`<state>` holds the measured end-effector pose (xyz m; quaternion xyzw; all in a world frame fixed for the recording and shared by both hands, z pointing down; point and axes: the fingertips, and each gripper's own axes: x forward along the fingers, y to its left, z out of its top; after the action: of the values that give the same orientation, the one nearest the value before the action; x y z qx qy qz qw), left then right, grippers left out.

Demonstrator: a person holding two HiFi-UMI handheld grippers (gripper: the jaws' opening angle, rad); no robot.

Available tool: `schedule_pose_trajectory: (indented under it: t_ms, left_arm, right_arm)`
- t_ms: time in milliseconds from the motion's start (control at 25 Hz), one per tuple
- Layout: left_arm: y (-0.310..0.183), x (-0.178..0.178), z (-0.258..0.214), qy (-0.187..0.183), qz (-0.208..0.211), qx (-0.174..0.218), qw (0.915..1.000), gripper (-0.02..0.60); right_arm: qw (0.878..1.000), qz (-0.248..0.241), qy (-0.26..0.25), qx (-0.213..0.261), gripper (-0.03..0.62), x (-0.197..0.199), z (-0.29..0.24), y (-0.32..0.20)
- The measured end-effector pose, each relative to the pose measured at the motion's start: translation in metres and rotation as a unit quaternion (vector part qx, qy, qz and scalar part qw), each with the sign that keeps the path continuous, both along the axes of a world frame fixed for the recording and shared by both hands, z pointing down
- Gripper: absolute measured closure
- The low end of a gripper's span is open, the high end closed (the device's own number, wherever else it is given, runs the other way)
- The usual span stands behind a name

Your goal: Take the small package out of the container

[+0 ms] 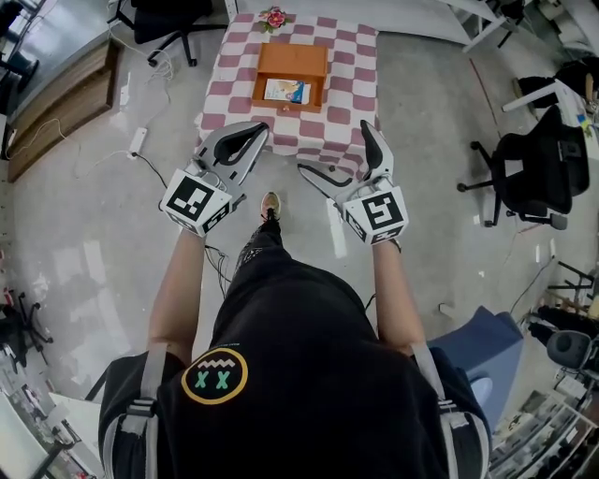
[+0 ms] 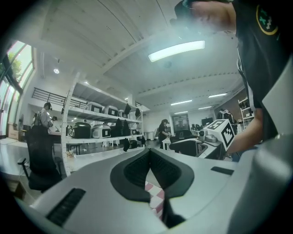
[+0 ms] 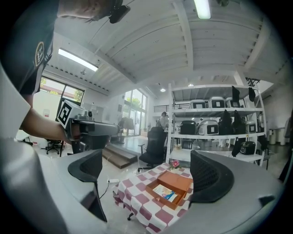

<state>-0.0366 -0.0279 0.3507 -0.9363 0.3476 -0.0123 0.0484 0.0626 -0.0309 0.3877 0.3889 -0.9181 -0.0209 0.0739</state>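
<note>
An orange wooden container (image 1: 291, 75) stands open on a table with a pink-and-white checked cloth (image 1: 353, 86). A small white-and-blue package (image 1: 285, 91) lies flat inside it. Both grippers are held short of the table's near edge, above the floor. My left gripper (image 1: 255, 134) is shut and holds nothing; its view shows the jaws meeting, with a strip of checked cloth (image 2: 155, 197) below them. My right gripper (image 1: 344, 157) is open and empty. Between its jaws (image 3: 144, 171) I see the container (image 3: 170, 187) and the package (image 3: 165, 193) some way ahead.
A pink flower (image 1: 275, 17) sits at the table's far edge. Office chairs (image 1: 529, 173) stand to the right and behind the table. A power strip (image 1: 138, 141) and cables lie on the floor at left. Wooden steps (image 1: 58, 105) lie far left, a blue seat (image 1: 482, 346) at lower right.
</note>
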Motion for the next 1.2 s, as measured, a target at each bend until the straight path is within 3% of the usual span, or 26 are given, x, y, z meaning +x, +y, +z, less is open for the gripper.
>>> schedule_pose_trajectory:
  t_ms: [720,1200]
  left_arm:
    - [-0.156,-0.049,0.021,0.023,0.027,-0.037,0.9987,0.565]
    - [-0.206,-0.058,0.028,0.026,0.041,-0.041,0.9980,0.565]
  right_arm:
    - [0.998,0.036,0.034,-0.038,-0.001,-0.041,0.017,-0.153]
    - [0.996,0.050,0.043,-0.053,-0.001,-0.050,0.027,-0.199]
